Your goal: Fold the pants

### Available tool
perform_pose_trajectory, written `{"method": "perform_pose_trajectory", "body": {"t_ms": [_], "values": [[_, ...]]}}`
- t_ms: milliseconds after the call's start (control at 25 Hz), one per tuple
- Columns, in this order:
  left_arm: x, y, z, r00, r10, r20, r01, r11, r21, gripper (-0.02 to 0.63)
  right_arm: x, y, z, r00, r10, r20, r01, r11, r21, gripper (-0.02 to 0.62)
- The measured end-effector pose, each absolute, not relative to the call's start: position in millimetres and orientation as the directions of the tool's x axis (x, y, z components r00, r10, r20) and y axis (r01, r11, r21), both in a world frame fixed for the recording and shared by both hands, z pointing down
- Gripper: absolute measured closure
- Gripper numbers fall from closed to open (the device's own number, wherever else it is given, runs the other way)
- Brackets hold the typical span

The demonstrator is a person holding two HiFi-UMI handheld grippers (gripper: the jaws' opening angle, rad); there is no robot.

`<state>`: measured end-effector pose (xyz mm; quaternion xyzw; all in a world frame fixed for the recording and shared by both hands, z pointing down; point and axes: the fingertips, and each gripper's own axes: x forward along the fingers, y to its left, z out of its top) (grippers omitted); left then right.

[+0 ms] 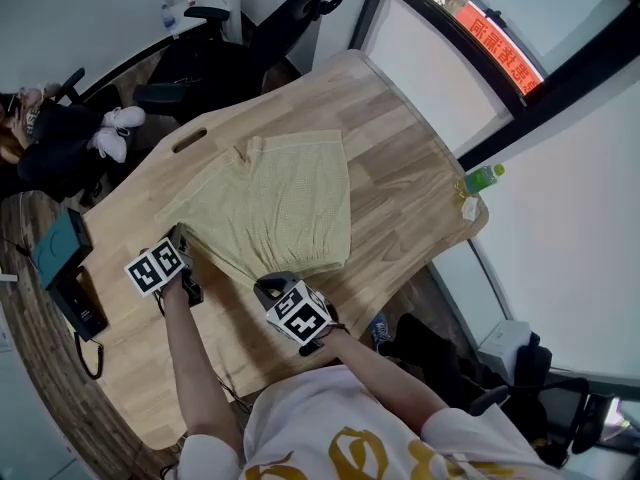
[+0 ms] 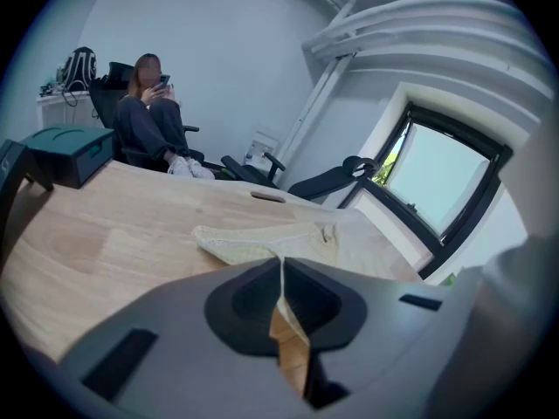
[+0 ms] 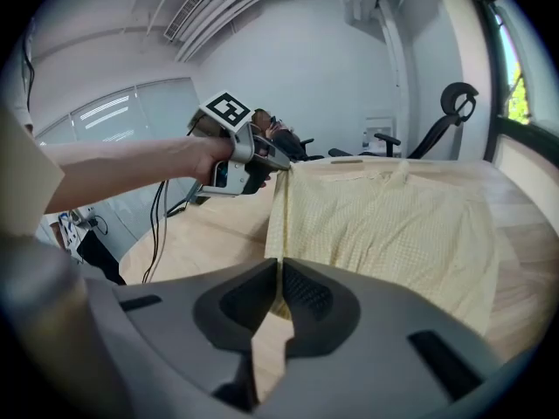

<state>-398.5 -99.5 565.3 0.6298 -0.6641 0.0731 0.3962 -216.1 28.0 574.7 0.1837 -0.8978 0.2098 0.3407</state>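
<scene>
Pale yellow pants (image 1: 280, 203) lie spread on the wooden table (image 1: 400, 168), waistband toward the far side. My left gripper (image 1: 183, 238) is shut on the near left corner of the cloth. In the left gripper view a thin edge of the pants (image 2: 262, 241) runs into its closed jaws (image 2: 281, 278). My right gripper (image 1: 266, 286) is shut on the near edge farther right. In the right gripper view the pants (image 3: 384, 216) feed into its jaws (image 3: 278, 273), and the left gripper (image 3: 278, 168) pinches the other corner. The edge between the two grips is raised slightly off the table.
A teal box (image 1: 62, 248) and a black corded device (image 1: 80, 313) sit at the table's left end. A green bottle (image 1: 483, 178) stands at the right edge by the window. A cable slot (image 1: 188, 140) lies beyond the pants. A seated person (image 1: 40, 138) and office chairs (image 1: 200, 68) are behind.
</scene>
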Motion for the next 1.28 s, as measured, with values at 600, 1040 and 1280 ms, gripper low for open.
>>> {"method": "perform_pose_trajectory", "body": {"t_ms": [600, 1040, 1280], "values": [[-297.9, -172.7, 482.8, 0.180, -0.821, 0.542, -0.952, -0.007, 0.305, 0.591, -147.6, -23.0, 554.3, -0.744, -0.312, 0.591, -0.611, 0.676, -0.412, 0.575], [-171.6, -232.5, 479.8, 0.350, -0.747, 0.565, -0.936, -0.250, 0.249, 0.591, -58.3, -54.9, 557.1, -0.681, -0.410, 0.607, -0.722, 0.516, -0.461, 0.575], [-105.0, -248.2, 524.4, 0.409, -0.653, 0.638, -0.909, -0.356, 0.217, 0.591, -13.5, -57.4, 593.5, -0.599, -0.427, 0.677, -0.794, 0.422, -0.437, 0.575]]}}
